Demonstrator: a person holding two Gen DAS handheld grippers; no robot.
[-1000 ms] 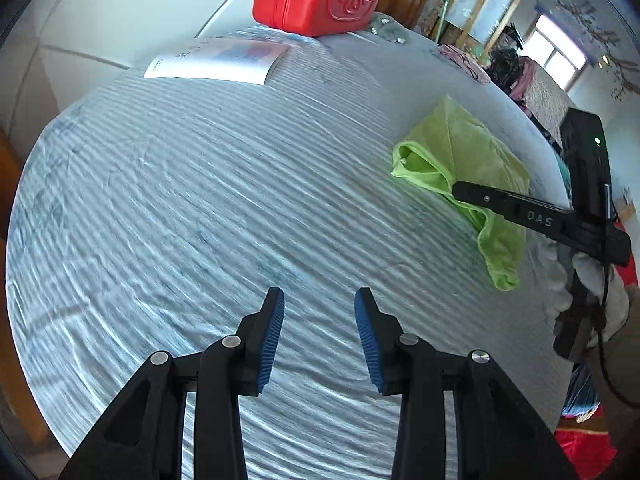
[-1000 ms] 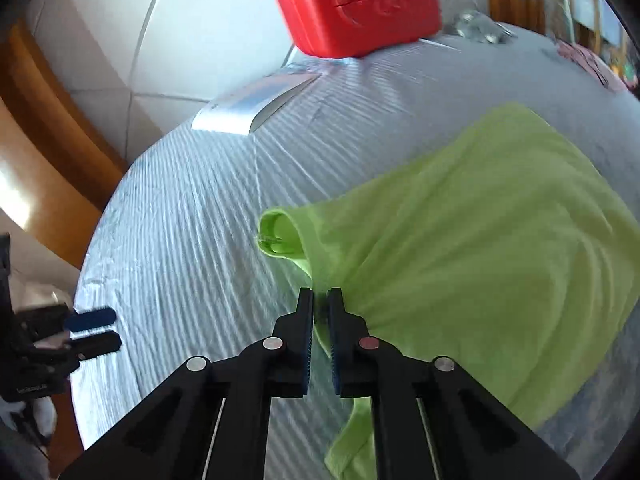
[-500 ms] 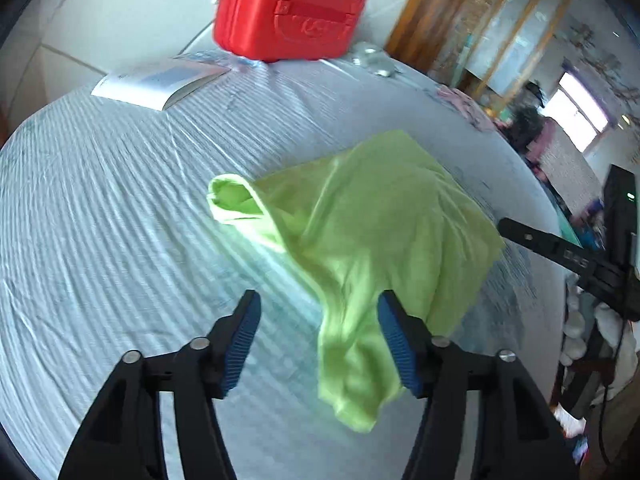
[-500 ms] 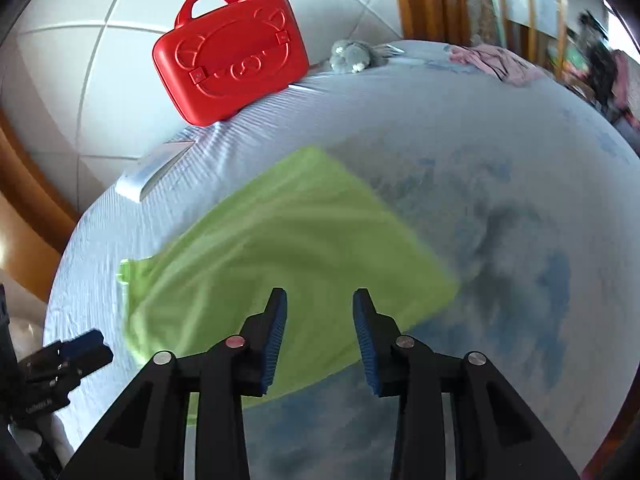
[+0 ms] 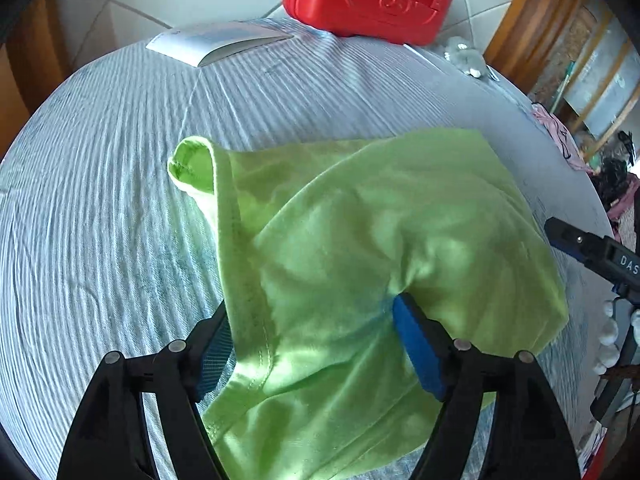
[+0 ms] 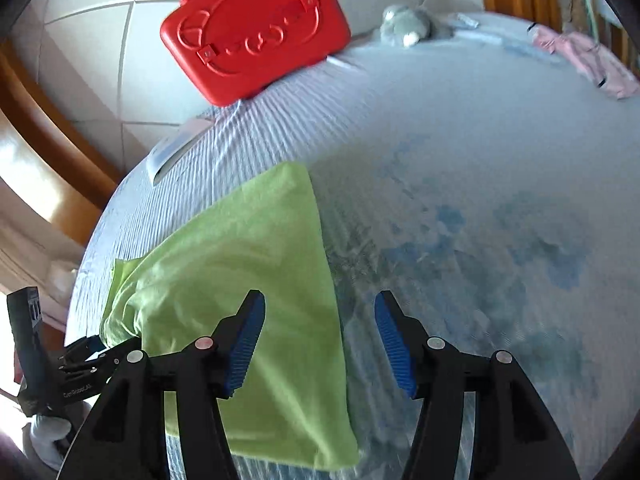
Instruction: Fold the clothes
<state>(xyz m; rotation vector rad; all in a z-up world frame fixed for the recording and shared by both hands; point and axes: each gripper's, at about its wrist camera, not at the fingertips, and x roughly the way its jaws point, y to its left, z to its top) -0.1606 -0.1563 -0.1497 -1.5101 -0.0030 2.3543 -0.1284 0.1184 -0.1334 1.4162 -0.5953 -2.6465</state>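
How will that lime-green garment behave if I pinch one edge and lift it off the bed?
The lime-green garment will likely hang limp: it already drapes in soft folds over the left gripper, whose jaws are opening. It looks thin and probably light. Its folded layers may slide apart, since nothing pins them on the striped sheet.

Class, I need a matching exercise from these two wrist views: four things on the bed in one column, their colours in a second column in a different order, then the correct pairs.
Things:
1. case
2. garment
3. soft toy
4. booklet

Colours:
A. grey
B. white
C. red
D. lime green

Pairs: 1-C, 2-D, 3-A, 4-B
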